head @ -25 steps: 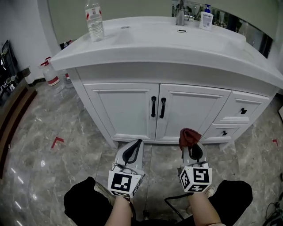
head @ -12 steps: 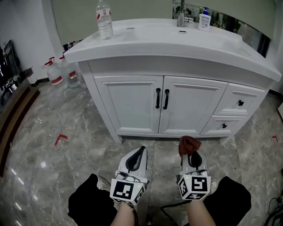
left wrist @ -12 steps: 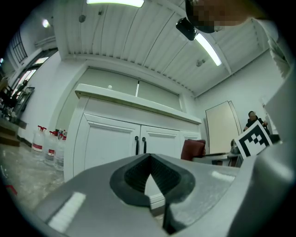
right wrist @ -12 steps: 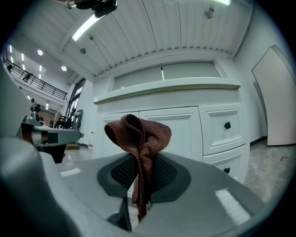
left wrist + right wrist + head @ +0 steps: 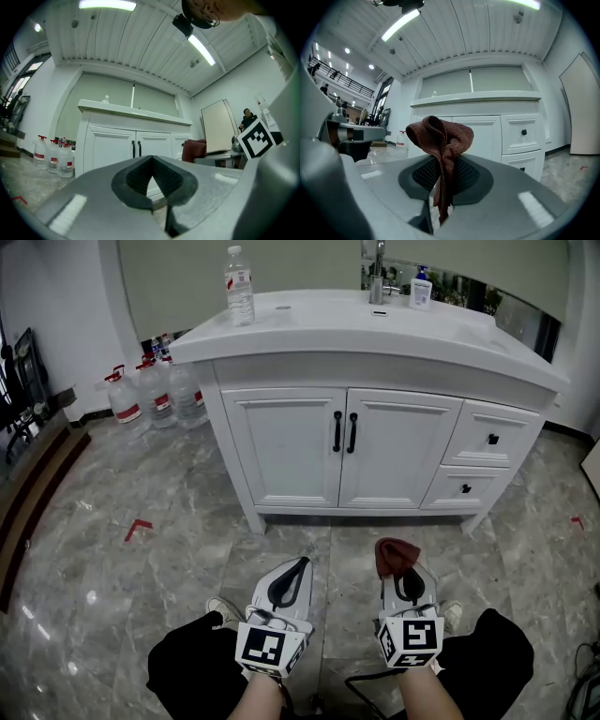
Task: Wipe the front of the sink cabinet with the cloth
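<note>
Right gripper [image 5: 407, 574] clenched on the cloth [image 5: 395, 555], held over the floor [image 5: 169, 559], well apart from the cabinet [image 5: 291, 446] front. Left gripper [image 5: 296, 566] beside it, jaws closed together, empty

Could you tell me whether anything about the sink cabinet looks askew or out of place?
Nothing stands out. The sink cabinet has its doors and drawers shut and level, the water bottle stands upright on the counter, and the cloth is pinched between the jaws of the right gripper.
</note>
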Demonstrator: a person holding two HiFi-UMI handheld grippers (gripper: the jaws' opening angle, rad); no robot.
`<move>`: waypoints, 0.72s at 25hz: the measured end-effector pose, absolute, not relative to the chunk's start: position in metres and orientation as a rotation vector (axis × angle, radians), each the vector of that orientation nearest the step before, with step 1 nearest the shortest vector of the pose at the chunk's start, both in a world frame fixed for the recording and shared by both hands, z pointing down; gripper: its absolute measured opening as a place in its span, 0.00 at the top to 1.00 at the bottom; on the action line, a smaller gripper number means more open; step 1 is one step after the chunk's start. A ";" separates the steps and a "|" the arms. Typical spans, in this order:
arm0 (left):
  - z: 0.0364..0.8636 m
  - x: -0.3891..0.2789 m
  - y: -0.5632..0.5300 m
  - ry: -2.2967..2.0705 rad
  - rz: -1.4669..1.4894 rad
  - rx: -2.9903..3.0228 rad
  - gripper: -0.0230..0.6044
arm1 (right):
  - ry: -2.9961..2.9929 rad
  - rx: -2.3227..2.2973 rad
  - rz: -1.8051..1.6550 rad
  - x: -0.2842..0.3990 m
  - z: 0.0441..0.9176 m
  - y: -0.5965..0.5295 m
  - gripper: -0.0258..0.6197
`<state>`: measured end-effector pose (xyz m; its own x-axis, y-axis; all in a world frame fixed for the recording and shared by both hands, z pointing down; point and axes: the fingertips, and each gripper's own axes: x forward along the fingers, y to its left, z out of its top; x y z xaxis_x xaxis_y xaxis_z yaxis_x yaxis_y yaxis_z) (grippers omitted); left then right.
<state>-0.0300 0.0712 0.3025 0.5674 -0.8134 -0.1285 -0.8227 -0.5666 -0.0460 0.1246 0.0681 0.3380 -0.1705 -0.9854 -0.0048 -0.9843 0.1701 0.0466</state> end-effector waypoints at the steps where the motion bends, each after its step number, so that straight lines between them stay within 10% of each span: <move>1: 0.304 -0.030 0.078 1.394 0.137 -2.692 0.96 | -2.387 2.004 -0.061 0.121 0.338 0.074 0.82; 18: 0.318 -0.043 0.109 1.345 0.119 -2.724 0.96 | -2.403 1.965 -0.073 0.094 0.348 0.104 0.82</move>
<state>-0.0435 0.1085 0.3179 0.6064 -0.7868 -0.1147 -0.7947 -0.6044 -0.0560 0.0939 0.1036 0.3476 -0.1984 -0.9801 -0.0013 -0.9784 0.1980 0.0598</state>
